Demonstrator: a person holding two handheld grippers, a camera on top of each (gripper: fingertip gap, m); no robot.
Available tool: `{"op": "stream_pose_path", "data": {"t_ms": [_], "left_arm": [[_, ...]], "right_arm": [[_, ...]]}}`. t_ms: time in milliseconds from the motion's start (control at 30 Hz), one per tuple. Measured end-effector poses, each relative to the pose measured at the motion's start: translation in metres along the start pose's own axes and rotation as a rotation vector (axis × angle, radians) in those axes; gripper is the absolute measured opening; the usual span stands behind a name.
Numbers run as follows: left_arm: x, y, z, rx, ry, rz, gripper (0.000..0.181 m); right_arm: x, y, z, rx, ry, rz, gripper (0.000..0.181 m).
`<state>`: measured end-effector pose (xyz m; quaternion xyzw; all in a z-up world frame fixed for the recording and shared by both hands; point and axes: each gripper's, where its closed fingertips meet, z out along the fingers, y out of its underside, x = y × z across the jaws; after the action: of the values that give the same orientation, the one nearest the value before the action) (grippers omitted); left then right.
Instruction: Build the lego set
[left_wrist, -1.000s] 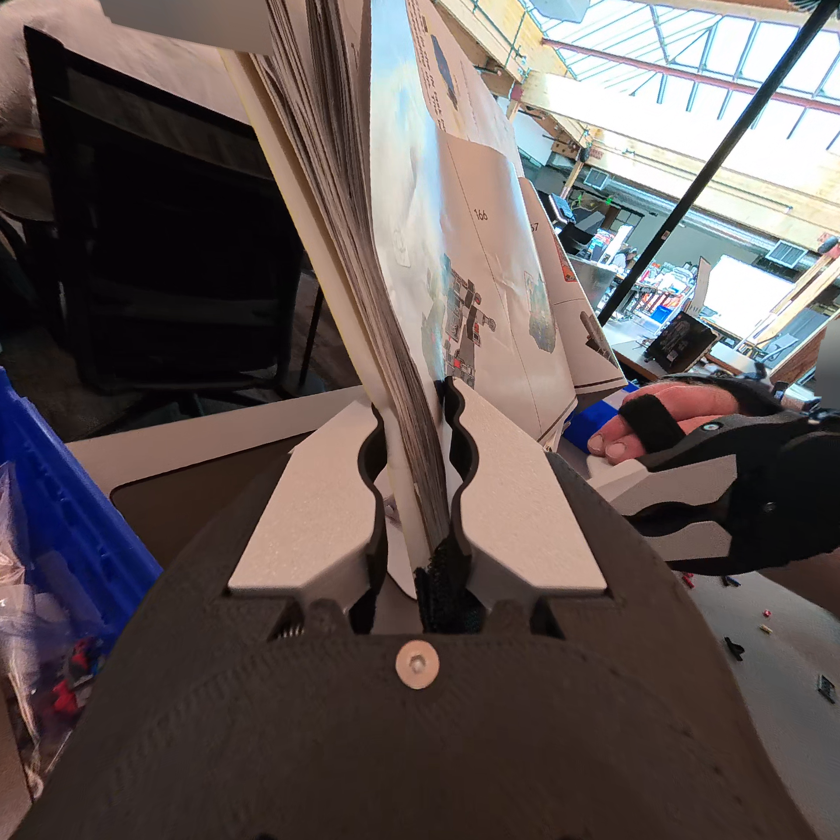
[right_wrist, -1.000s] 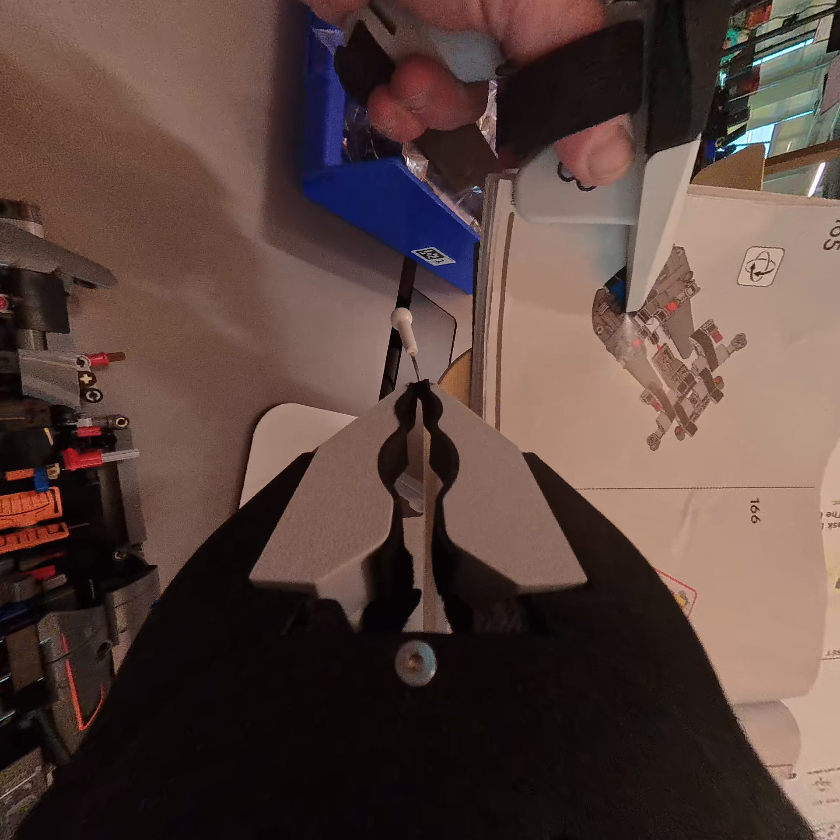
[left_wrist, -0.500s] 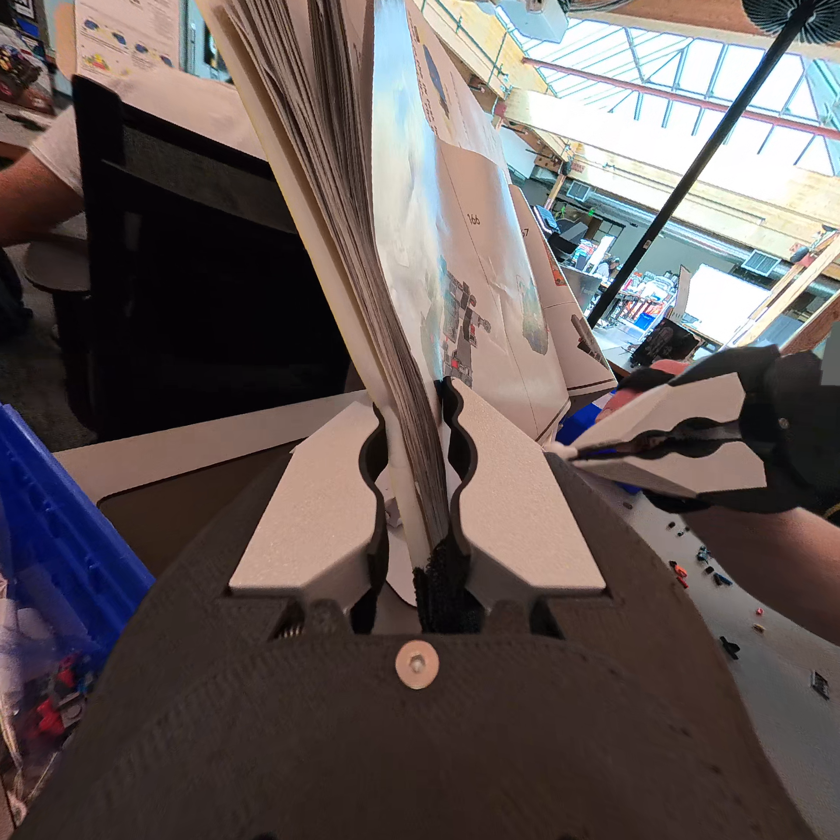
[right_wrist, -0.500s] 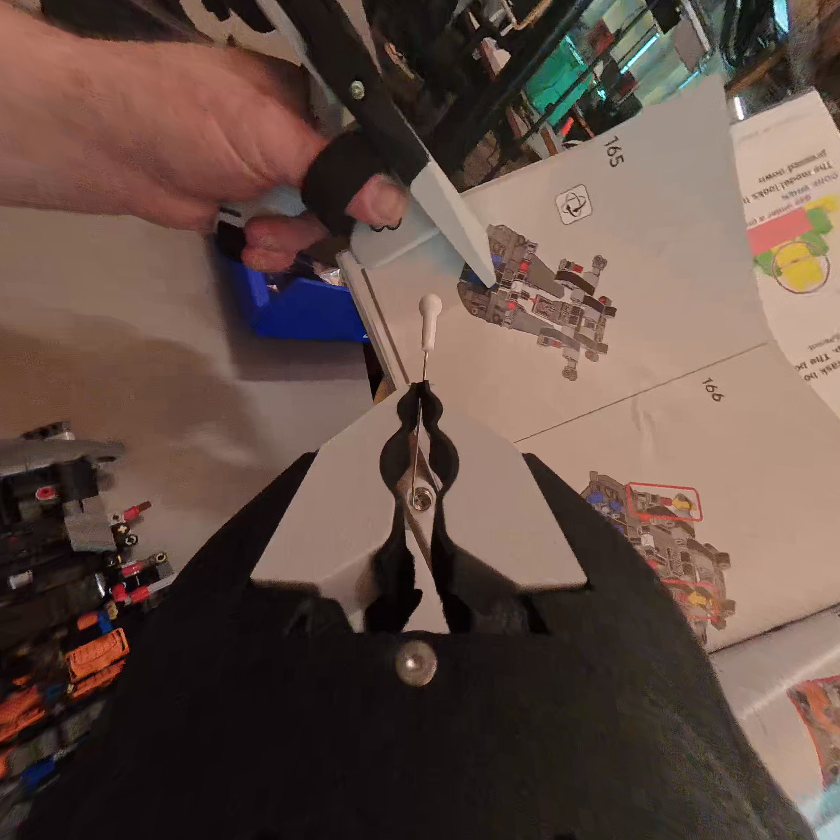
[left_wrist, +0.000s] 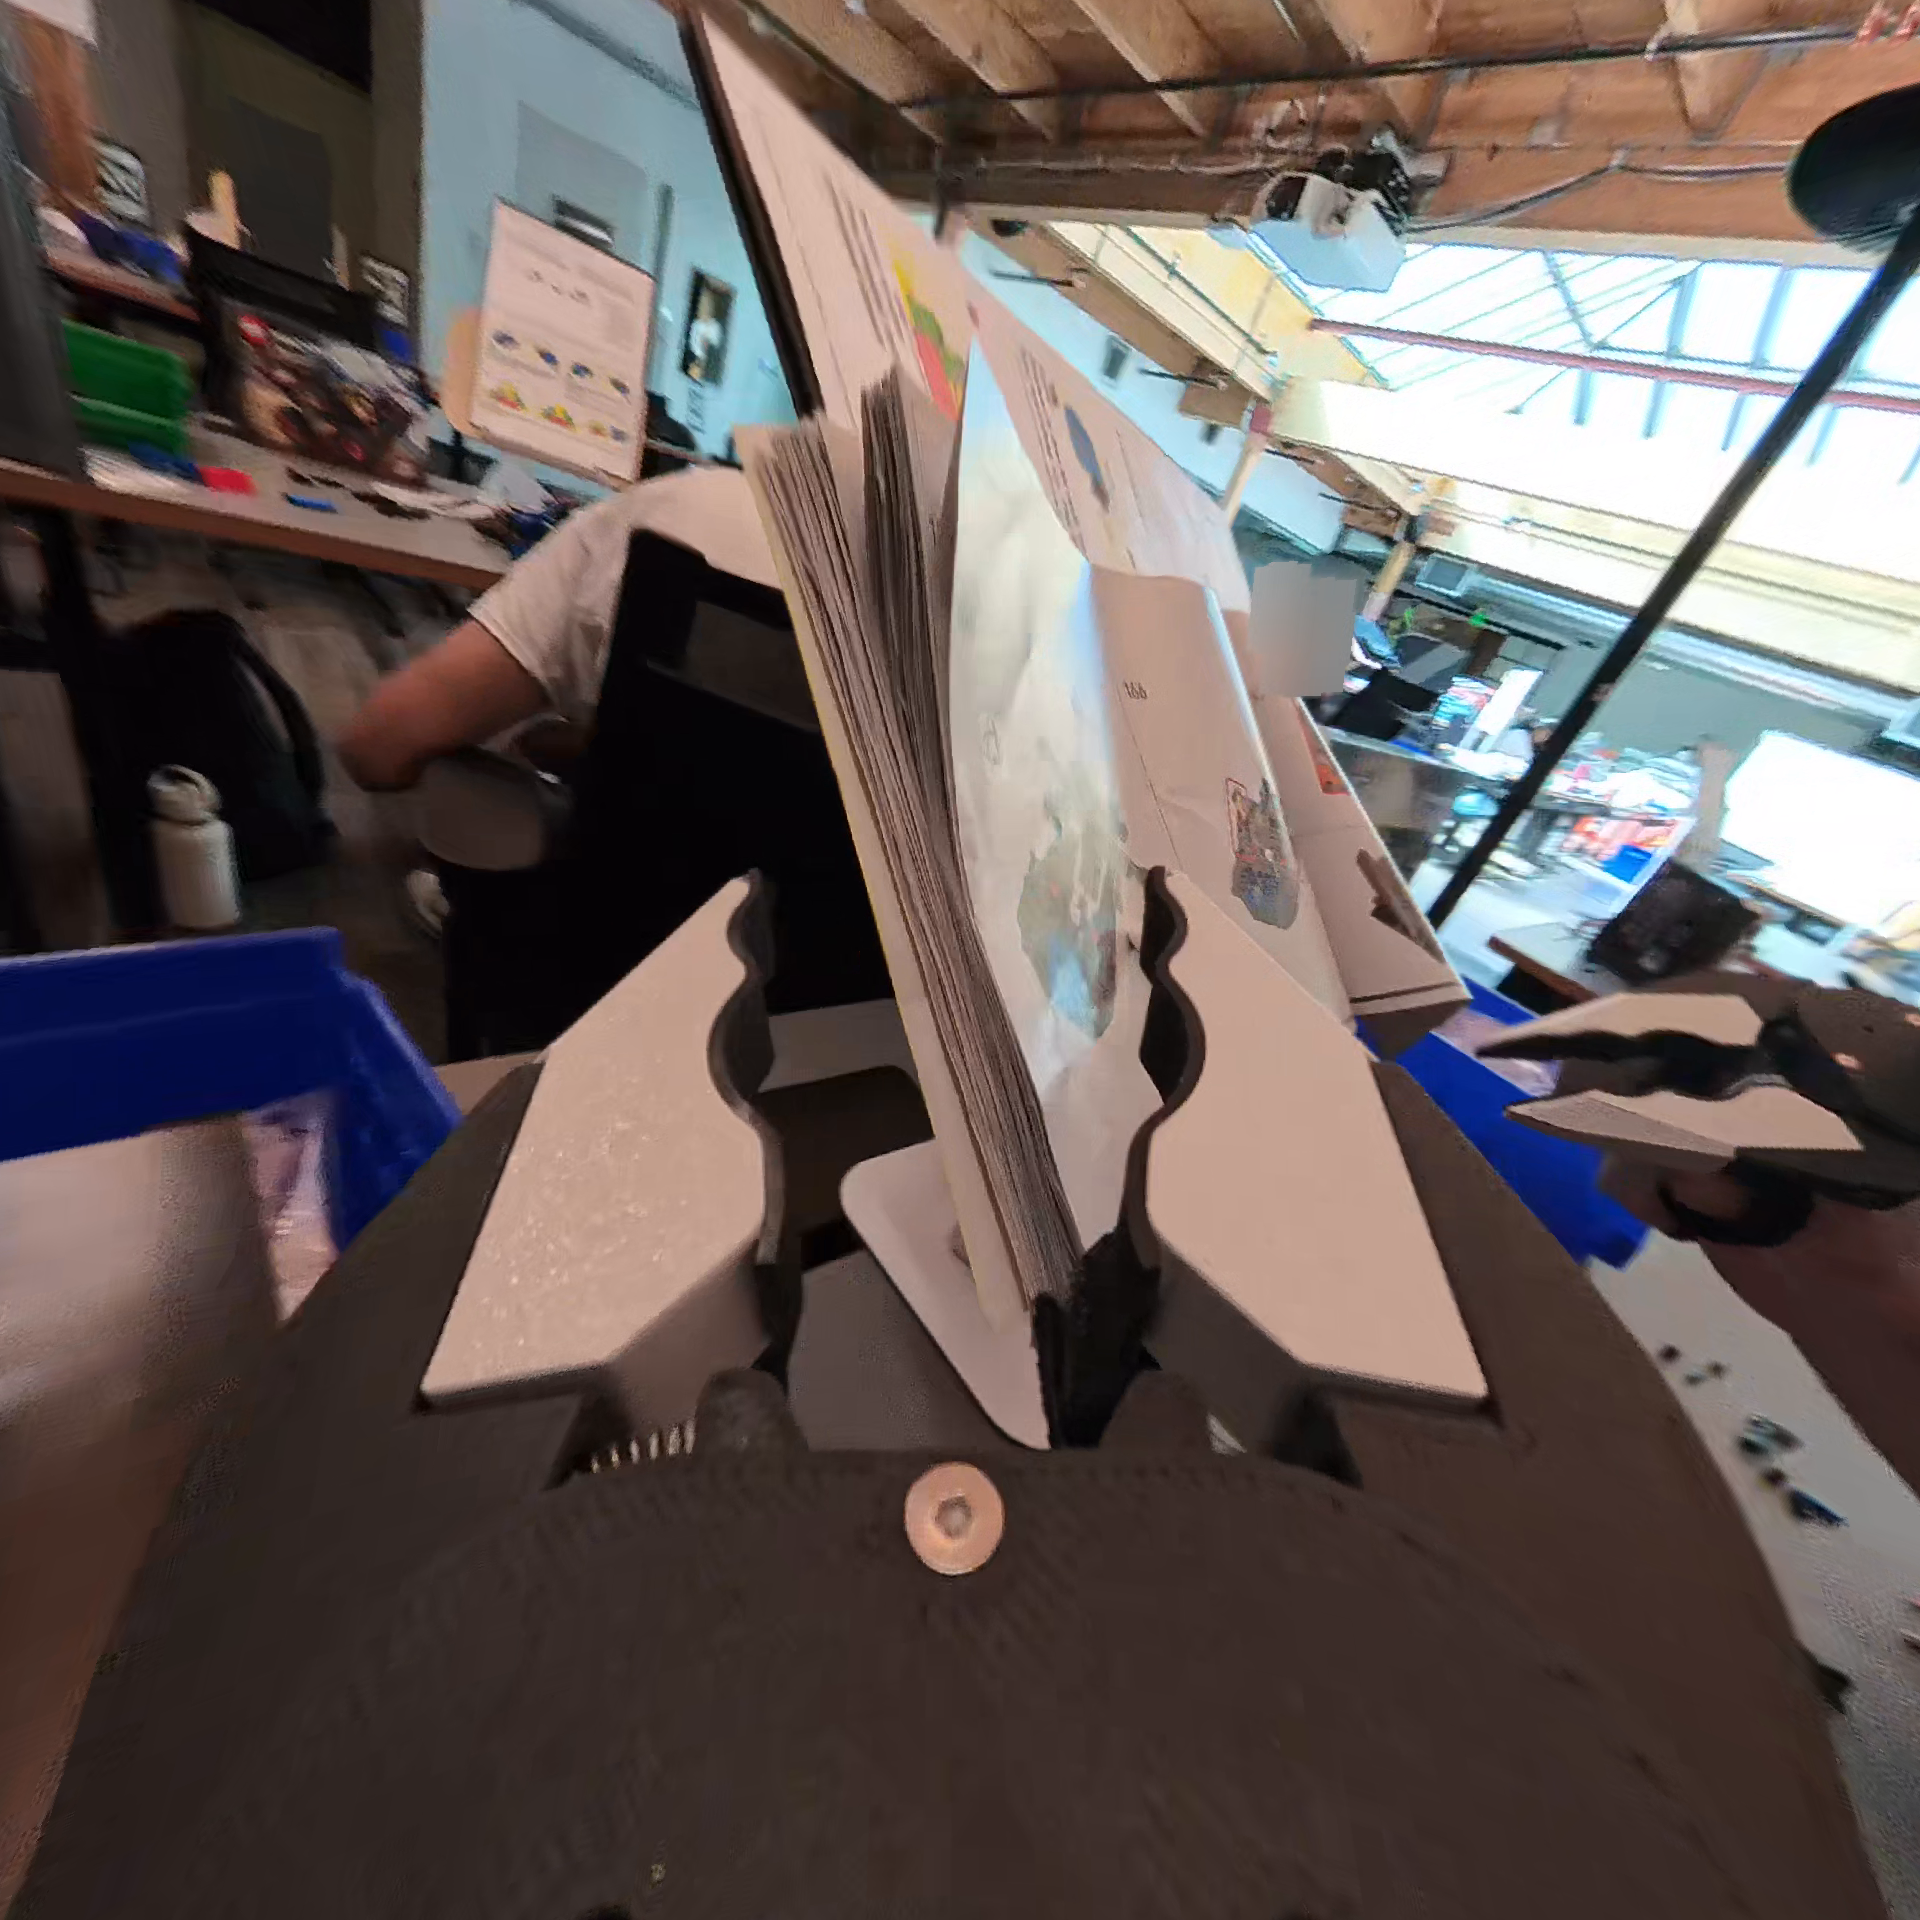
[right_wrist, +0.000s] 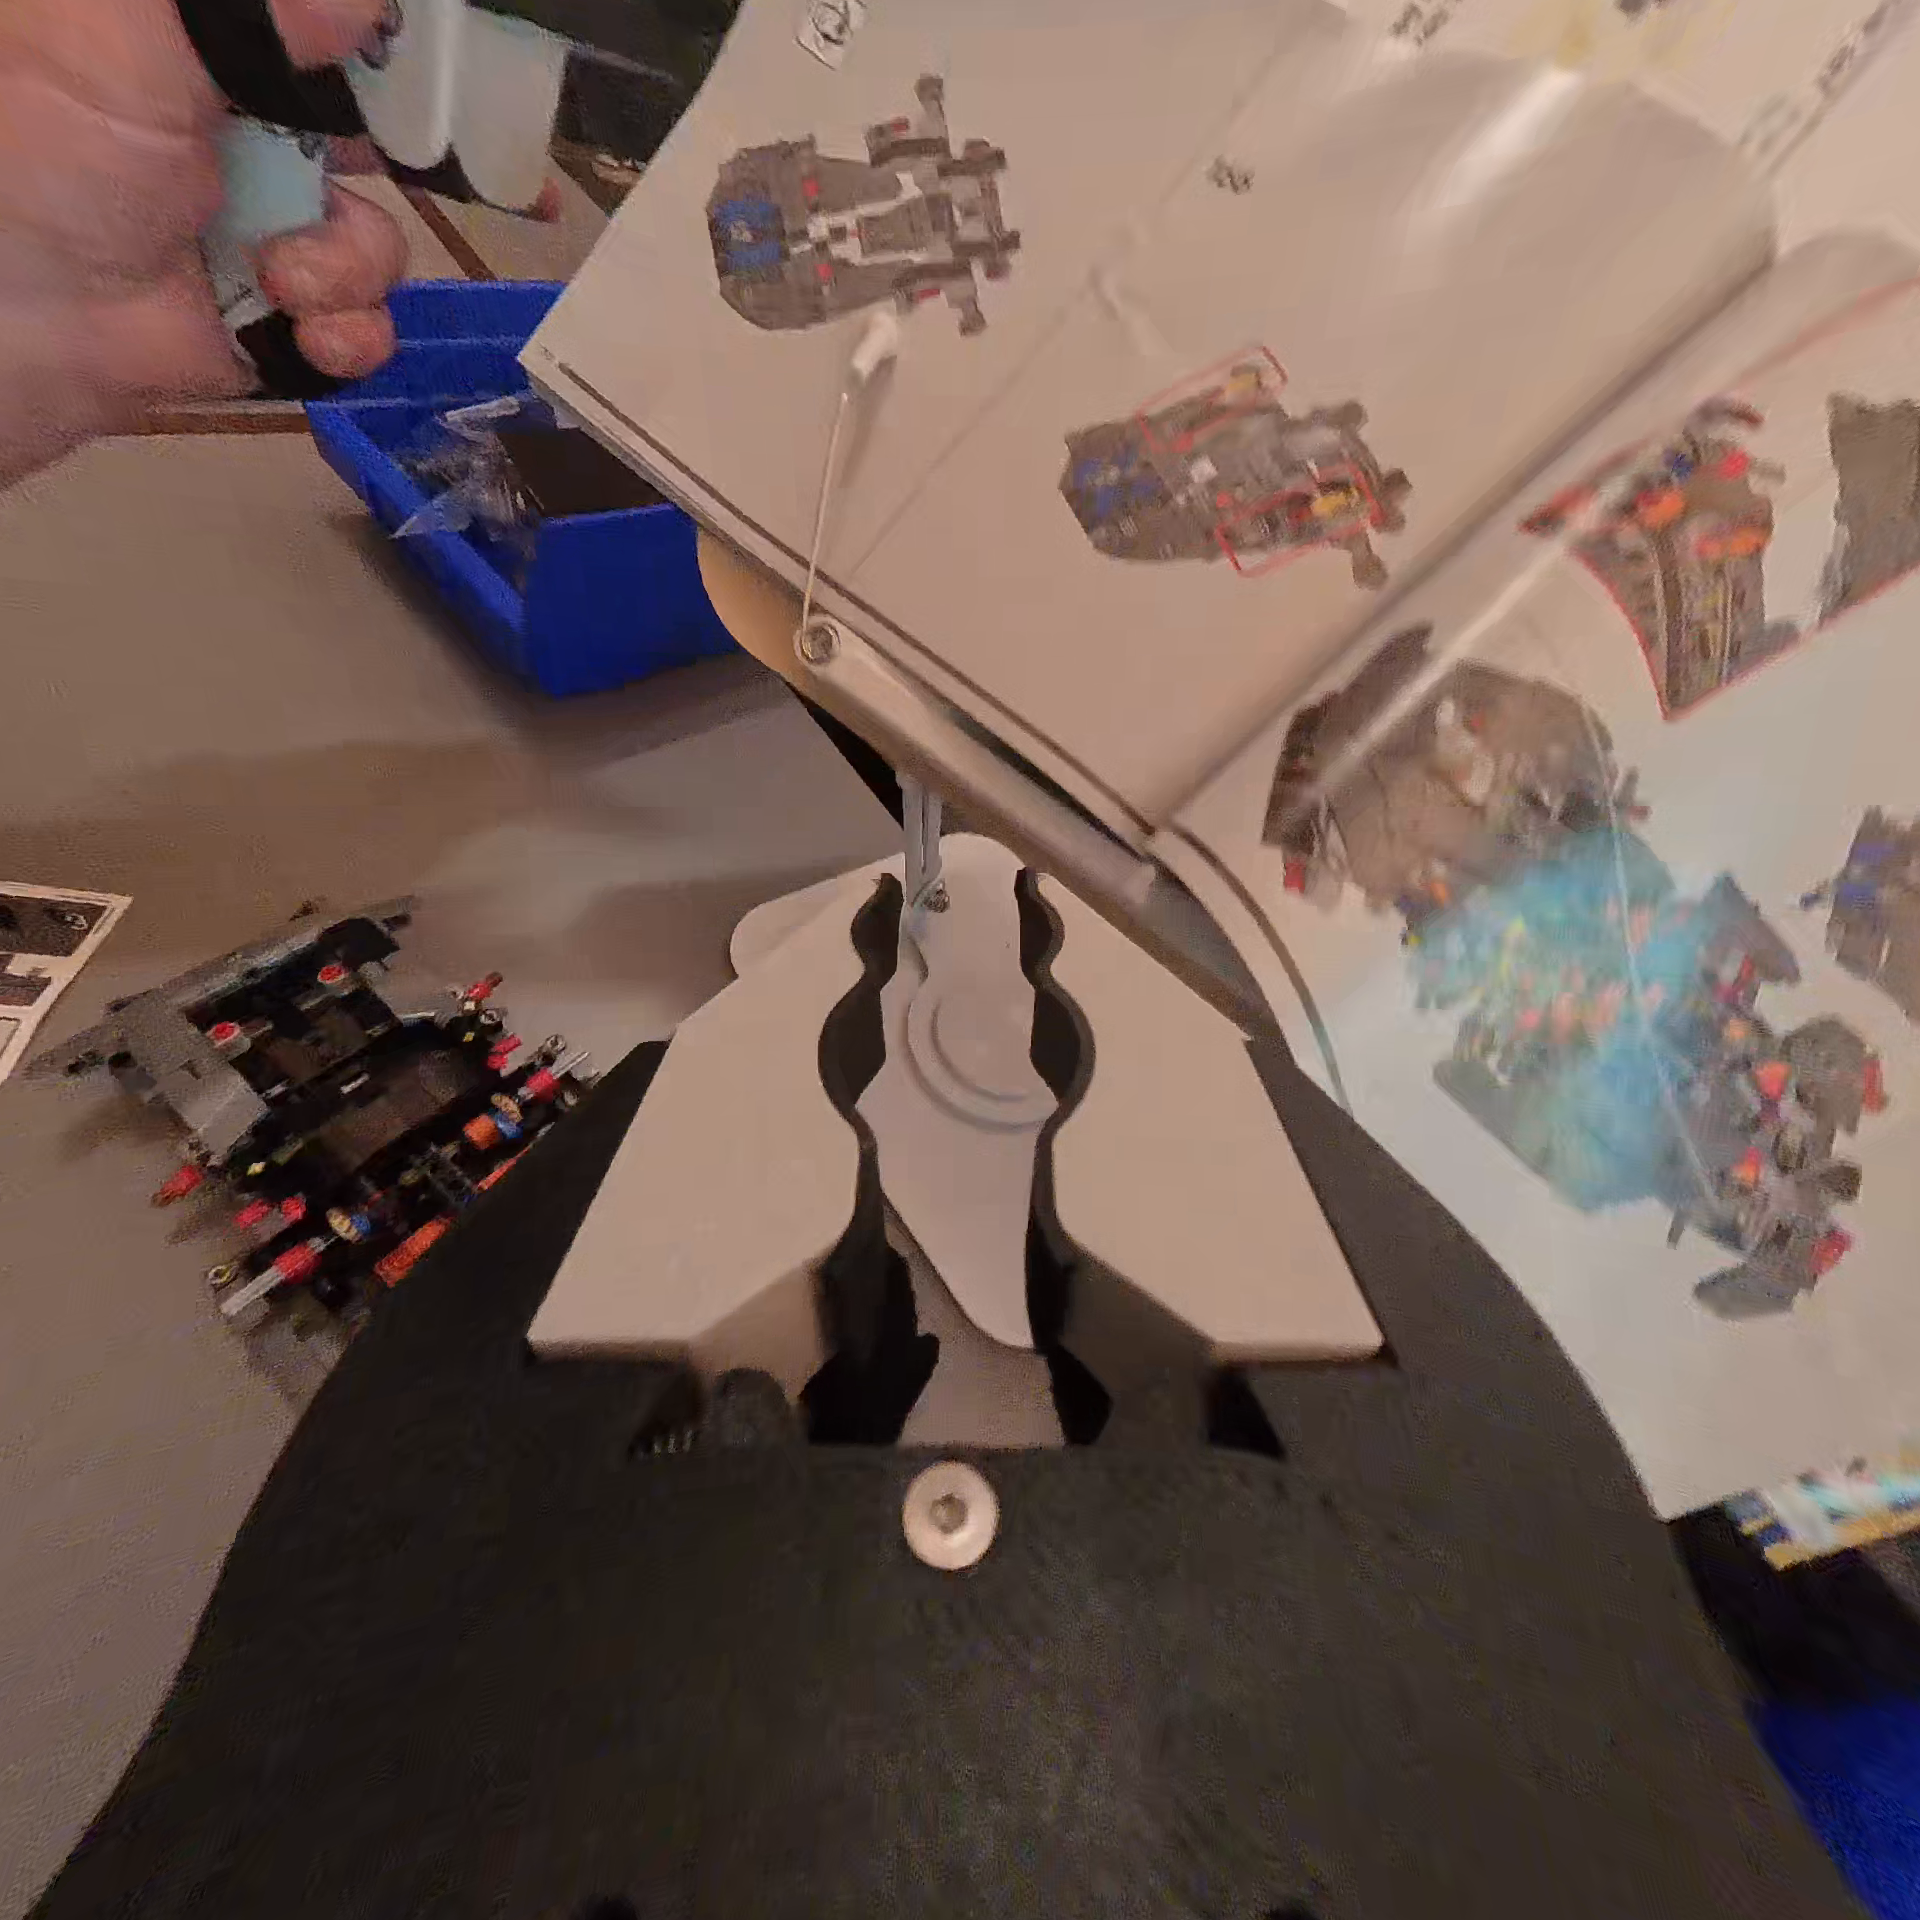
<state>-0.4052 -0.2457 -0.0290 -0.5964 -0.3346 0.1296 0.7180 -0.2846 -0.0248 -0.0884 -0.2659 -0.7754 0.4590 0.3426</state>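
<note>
Both claws have let go since a moment ago: the left claw (left_wrist: 951, 987), which was clamped on the instruction booklet (left_wrist: 935, 831), now stands released with its jaws wide, the thick page stack rising upright between them on its stand. The right claw (right_wrist: 951, 904), earlier pinched on the stand's thin wire page holder (right_wrist: 831, 488), is also released, jaws apart over the stand's round grey base (right_wrist: 977, 1049).

Seen from the left wrist, the right claw (left_wrist: 1558, 1081) hovers level beside the booklet's right edge. From the right wrist, the left hand (right_wrist: 156, 239) is blurred at the upper left.

A blue bin (right_wrist: 582, 582) holding clear bags of pieces sits behind the booklet on the worktop (right_wrist: 208, 644).

Left of the right claw, the half-built lego model (right_wrist: 312, 1091) lies well apart on the worktop.
</note>
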Motion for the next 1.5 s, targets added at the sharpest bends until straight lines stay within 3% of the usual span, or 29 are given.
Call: {"op": "stream_pose_path", "data": {"t_ms": [67, 167, 300, 433, 533, 633, 733, 1133, 1300, 1500], "left_arm": [[0.009, -0.017, -0.014, 0.025, -0.060, 0.115, 0.066], [0.059, -0.029, -0.011, -0.030, -0.060, 0.353, 0.048], [0.148, 0.012, 0.041, -0.276, 0.105, 0.567, 0.039], [0.196, 0.073, 0.100, -0.488, 0.192, 0.742, 0.028], [0.209, 0.107, 0.136, -0.575, 0.221, 0.772, 0.024], [0.210, 0.124, 0.160, -0.604, 0.184, 0.839, 0.017], [0.211, 0.133, 0.178, -0.613, 0.167, 0.853, 0.013], [0.203, 0.142, 0.203, -0.611, 0.085, 0.975, 0.000], [0.205, 0.138, 0.202, -0.588, 0.094, 0.973, 0.000], [0.214, 0.121, 0.188, -0.482, 0.140, 0.927, 0.015]], "right_arm": [[0.012, 0.032, -0.018, -0.017, -0.002, 0.143, 0.024], [0.031, 0.070, -0.036, -0.047, 0.066, 0.201, 0.028], [0.058, 0.093, -0.043, -0.078, 0.187, 0.118, 0.032], [0.070, 0.114, -0.035, -0.125, 0.200, 0.112, 0.034], [0.076, 0.124, -0.021, -0.132, 0.185, 0.110, 0.031], [0.086, 0.128, -0.006, -0.137, 0.181, 0.102, 0.021], [0.091, 0.129, 0.005, -0.126, 0.156, 0.107, 0.003], [0.083, 0.117, -0.006, -0.081, 0.094, 0.008, 0.001], [0.076, 0.115, -0.013, -0.109, 0.038, 0.002, 0.012], [0.099, 0.079, -0.049, 0.042, 0.099, 0.039, 0.039]]}}
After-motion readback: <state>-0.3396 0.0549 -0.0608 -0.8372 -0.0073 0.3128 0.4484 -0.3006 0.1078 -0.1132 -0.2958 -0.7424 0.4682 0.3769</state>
